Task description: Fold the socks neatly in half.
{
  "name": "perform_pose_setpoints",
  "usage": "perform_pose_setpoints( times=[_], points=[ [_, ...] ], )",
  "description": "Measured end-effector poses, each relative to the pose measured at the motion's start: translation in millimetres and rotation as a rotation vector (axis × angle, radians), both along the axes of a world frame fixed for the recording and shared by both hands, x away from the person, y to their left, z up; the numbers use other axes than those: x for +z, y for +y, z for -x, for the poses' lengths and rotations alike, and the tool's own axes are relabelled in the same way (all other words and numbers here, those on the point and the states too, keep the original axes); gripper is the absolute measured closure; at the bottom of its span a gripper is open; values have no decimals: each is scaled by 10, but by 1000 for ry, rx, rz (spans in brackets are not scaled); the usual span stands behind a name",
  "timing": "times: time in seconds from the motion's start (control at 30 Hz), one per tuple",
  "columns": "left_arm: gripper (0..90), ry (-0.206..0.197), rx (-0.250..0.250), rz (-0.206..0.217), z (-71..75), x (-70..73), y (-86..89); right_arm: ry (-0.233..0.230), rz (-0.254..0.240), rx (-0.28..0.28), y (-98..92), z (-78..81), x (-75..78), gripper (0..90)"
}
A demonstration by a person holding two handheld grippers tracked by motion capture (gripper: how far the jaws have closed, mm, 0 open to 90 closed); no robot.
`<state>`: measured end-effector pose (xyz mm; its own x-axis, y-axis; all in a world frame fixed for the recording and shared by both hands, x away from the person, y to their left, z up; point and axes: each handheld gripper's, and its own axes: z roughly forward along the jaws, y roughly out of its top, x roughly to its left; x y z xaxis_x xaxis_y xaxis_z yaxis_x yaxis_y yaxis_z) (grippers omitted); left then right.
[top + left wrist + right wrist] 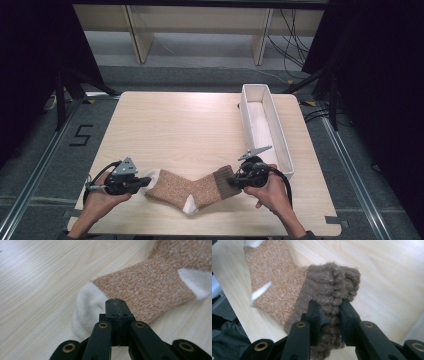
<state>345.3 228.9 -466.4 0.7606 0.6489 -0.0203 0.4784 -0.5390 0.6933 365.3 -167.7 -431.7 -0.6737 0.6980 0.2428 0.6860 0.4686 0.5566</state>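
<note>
While the sock [190, 190] lies bent across the near edge of the worktop [175, 125], the left gripper [145, 183] has its fingers [116, 312] pressed flat together at the white toe, with no cloth visible between them. At the other end, the right gripper [234, 180] pinches the bunched dark brown cuff [332, 290] between its fingers. A long white tray [244, 107] stands just beyond the right gripper.

sock [187, 189]: speckled tan knit cloth, soft white toe and heel | cuff [332, 282]: chunky brown ribbed wool, fuzzy | table [175, 125]: pale wood grain, smooth, slight sheen | tray [248, 120]: light matt wood | left gripper [116, 302]: matt black plastic, brass-coloured rivets
</note>
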Motion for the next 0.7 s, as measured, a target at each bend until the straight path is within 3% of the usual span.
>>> perform_pose_setpoints(
  times=[0.17, 0.2, 0.23, 0.3, 0.33, 0.43, 0.57, 0.67, 0.7],
  points=[
    [896, 27, -39, -19, -52, -100, -135, 34, 42, 34, -1, -84, 243, 732],
    [896, 33, -47, -21, -70, -124, -167, 16, 65, 52, -2, -121, 278, 732],
    [896, 41, -49, -25, -97, -158, -200, 37, 87, 40, 8, -134, 327, 732],
    [897, 60, -45, -22, -136, -260, -279, 10, 97, 77, 20, -202, 387, 732],
    [897, 61, -53, -22, -139, -292, -323, 30, 89, 62, 32, -212, 432, 732],
    [897, 47, -78, -31, -91, -252, -444, 40, 60, 66, 54, -314, 528, 733],
    [897, 34, -101, -46, -51, -270, -646, 41, 76, 40, 134, -457, 672, 734],
    [896, 30, -104, -50, -46, -269, -770, 10, 90, 76, 277, -531, 740, 734],
    [896, 24, -109, -54, -53, -270, -806, 32, 92, 57, 347, -526, 764, 734]
  ],
)
